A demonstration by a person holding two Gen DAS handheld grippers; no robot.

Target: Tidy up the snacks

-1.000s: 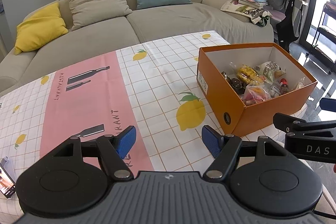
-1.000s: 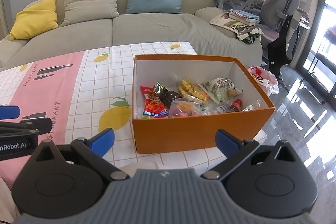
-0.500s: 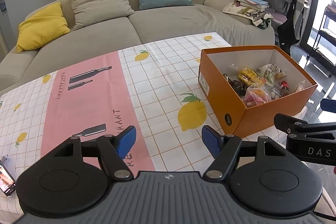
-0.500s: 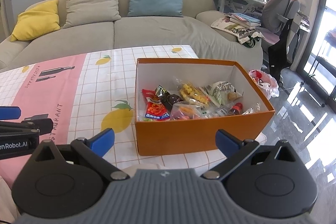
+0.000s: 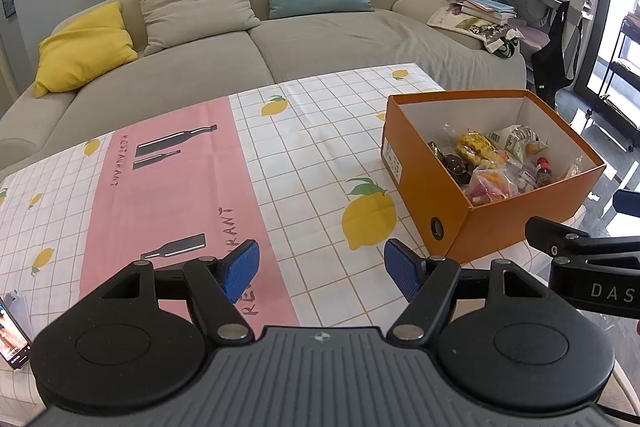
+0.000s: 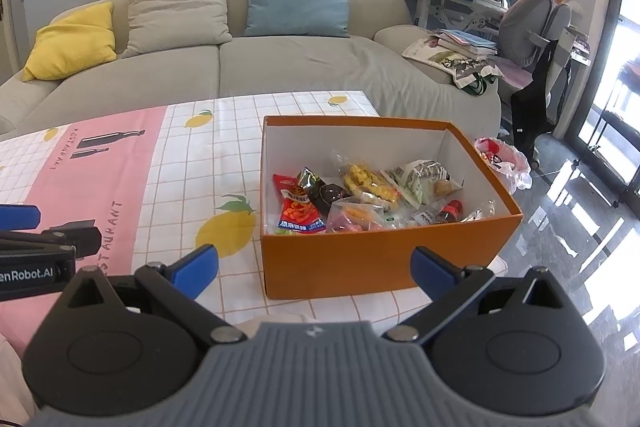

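Lemon-print bench (image 5: 304, 155) by the couch, both tools, left tool (image 5: 322, 269) and right tool (image 6: 314, 269), wide apart and empty, snacks (image 6: 360, 195) piled in the orange box (image 6: 384, 259) near the edge, so a clumsy nudge could tip it off.
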